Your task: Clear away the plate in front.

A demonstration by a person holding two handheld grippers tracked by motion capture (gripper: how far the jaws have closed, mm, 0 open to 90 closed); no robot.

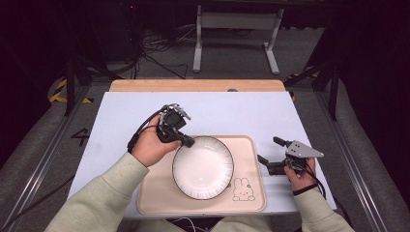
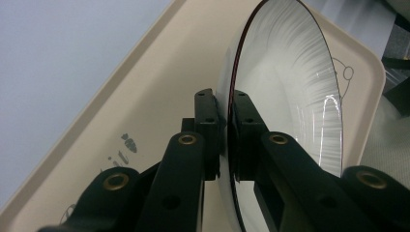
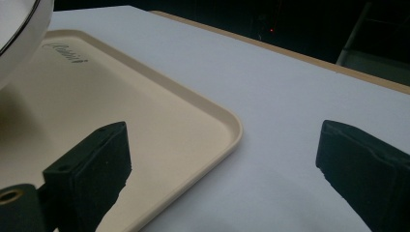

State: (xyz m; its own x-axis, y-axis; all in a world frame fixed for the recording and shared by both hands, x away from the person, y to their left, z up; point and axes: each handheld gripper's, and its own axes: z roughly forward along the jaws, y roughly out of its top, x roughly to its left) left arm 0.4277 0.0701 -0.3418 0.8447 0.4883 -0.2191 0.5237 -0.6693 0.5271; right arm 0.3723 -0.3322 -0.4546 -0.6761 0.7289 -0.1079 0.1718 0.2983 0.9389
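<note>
Left gripper (image 2: 227, 121) clamped on white plate (image 1: 203, 166) rim.

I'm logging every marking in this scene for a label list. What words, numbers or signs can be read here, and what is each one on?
"4": dark numeral on the grey floor left of the table.
Cursive word on the tray, by its rim in the right gripper view: too blurred to read.
Small dark marks on the tray floor in the left gripper view: too blurred to read.
Rabbit drawing on the tray's corner: a picture, no words.
Plate: no text.
</note>
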